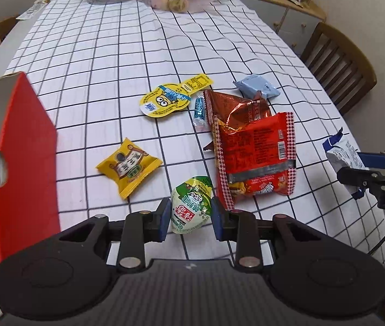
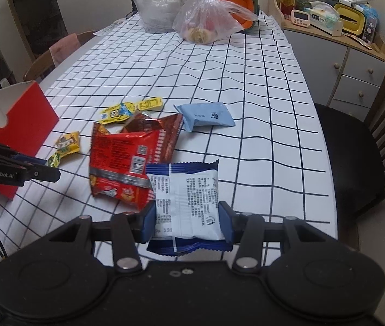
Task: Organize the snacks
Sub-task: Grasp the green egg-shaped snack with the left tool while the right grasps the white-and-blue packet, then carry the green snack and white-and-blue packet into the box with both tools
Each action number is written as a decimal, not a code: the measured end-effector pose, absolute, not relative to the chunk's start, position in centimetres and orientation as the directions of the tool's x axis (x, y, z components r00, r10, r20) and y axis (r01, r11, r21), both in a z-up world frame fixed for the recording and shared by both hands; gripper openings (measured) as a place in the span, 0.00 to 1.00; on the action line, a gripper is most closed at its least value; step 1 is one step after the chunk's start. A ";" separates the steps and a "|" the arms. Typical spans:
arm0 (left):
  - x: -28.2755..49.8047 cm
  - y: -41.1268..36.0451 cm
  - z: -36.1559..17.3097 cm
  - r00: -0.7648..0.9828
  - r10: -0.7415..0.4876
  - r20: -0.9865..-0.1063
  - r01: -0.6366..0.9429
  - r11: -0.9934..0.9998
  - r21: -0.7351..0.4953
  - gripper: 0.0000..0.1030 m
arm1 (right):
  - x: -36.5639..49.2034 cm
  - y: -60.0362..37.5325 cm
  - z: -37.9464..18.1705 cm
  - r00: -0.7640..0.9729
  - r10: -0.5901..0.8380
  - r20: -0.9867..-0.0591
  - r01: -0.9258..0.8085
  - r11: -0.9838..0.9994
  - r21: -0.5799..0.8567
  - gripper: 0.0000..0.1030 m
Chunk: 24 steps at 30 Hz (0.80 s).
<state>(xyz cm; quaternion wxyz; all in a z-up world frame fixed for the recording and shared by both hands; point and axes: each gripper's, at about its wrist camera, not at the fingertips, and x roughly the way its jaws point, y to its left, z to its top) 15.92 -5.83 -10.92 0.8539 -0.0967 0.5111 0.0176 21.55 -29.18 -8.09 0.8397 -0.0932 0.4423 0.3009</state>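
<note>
A grid-cloth table (image 2: 247, 87) fills the room, chairs around it and a cluttered cabinet (image 2: 336, 62) behind. The left hand-held gripper (image 1: 191, 218) hangs low beside a red box (image 1: 26, 149), pinching a green cup (image 1: 191, 209). The right hand-held gripper (image 2: 187, 221) pinches a white packet (image 2: 187, 203) above the table, red bags (image 2: 130, 157) just beyond.
</note>
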 end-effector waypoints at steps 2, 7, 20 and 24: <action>15.2 -5.5 -10.2 0.485 -0.071 -0.871 -0.134 0.979 -0.155 0.29 | 20.8 -28.8 -7.3 0.431 0.427 -0.795 -0.588 0.801 0.111 0.45; 13.4 -4.3 -8.4 0.510 -0.071 -0.857 -0.155 0.973 -0.173 0.29 | 19.0 -27.2 -5.2 0.441 0.447 -0.778 -0.593 0.796 0.121 0.45; 9.1 0.3 -4.1 0.552 -0.029 -0.833 -0.219 0.959 -0.178 0.29 | 14.7 -19.3 -1.1 0.420 0.521 -0.743 -0.676 0.726 0.127 0.45; 7.6 2.4 -3.4 0.559 -0.014 -0.829 -0.240 0.954 -0.178 0.29 | 13.5 -16.5 -0.4 0.405 0.540 -0.738 -0.705 0.699 0.125 0.45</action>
